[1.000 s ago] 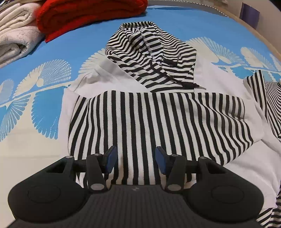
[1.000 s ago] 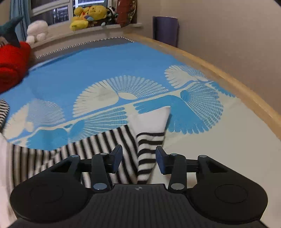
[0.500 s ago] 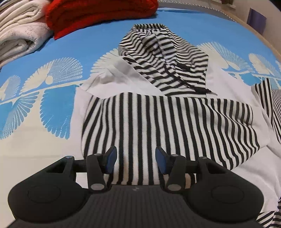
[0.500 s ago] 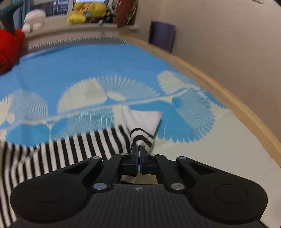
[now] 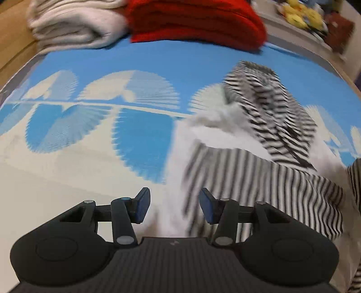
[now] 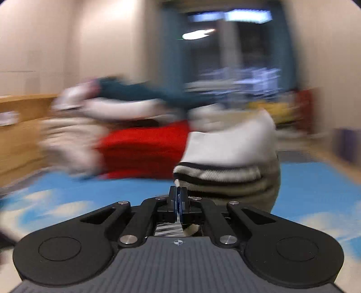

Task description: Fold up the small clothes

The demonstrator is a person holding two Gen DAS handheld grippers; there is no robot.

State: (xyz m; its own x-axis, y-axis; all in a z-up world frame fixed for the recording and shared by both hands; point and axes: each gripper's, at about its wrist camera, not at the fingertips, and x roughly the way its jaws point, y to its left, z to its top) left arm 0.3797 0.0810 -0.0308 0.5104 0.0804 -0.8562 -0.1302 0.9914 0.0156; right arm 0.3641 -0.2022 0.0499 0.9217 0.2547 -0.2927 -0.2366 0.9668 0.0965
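1. A blue bedspread [image 5: 185, 67] with pale fan motifs is seen spread wide; its left half lies bare, giving open room on that side.
2. The far edge is bounded by a stack of whitish folded blankets [image 5: 74, 24] and a red folded blanket [image 5: 194, 22], placed side by side.
3. A wooden rim [image 5: 352, 83] is seen curving along the right edge of the bed, with soft toys [image 5: 300, 13] on a ledge beyond it.
4. The striped hoodie [image 5: 259, 175] is laid on the right half of the bedspread, its hood [image 5: 270, 108] pointed toward the red blanket; the picture is blurred.
5. The left gripper [image 5: 174, 204] is held with its jaws spread apart and nothing between them, just above the hoodie's left lower edge; contact cannot be told.
6. In the right wrist view the right gripper [image 6: 178, 198] is clenched on a fold of the hoodie's sleeve [image 6: 227, 157], whose white cuff and striped band are lifted above the bedspread, in front of the red blanket.
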